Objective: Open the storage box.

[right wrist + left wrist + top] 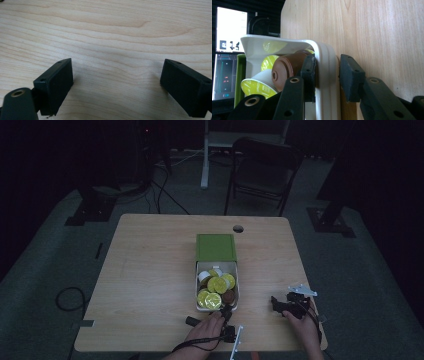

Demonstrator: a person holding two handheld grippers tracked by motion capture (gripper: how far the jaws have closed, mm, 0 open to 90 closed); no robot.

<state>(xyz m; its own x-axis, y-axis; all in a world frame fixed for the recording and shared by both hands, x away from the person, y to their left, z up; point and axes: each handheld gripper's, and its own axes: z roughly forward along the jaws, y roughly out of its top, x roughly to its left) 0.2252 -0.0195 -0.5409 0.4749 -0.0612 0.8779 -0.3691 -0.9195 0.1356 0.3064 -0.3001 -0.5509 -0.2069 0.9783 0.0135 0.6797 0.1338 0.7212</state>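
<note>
At the near edge of the pale wooden table [150, 270], the person's left hand [204, 330] was seen lying low on the tabletop, turned so that the left gripper [226, 312] pointed at the near end of the white rounded plastic box [198, 285]. In the left gripper view, the gripper's black fingers [310, 75] were set astride the box's near wall: one rubbery pad was pressed against the inner face of the wall, while the other pad was held just off the outer face, a thin gap being visible. The wall was thus straddled but not clenched.

The box was placed near the middle of the table, with its flat green lid [215, 247] slid back toward the far side. It was filled with round coffee capsules [216, 285], most sealed with yellow-green foil, some white-bodied. A glossy brown capsule [287, 70] was lying just beside the inner pad. Faint printing was visible on one foil top, but it could not be read.

The right hand [306, 322] was rested near the table's right corner, well apart from the box, with the right gripper [280, 304] held low and pointed leftward. In the right gripper view its blocky matte fingers [56, 85] were spread wide over bare grained wood, released, with nothing between them.
</note>
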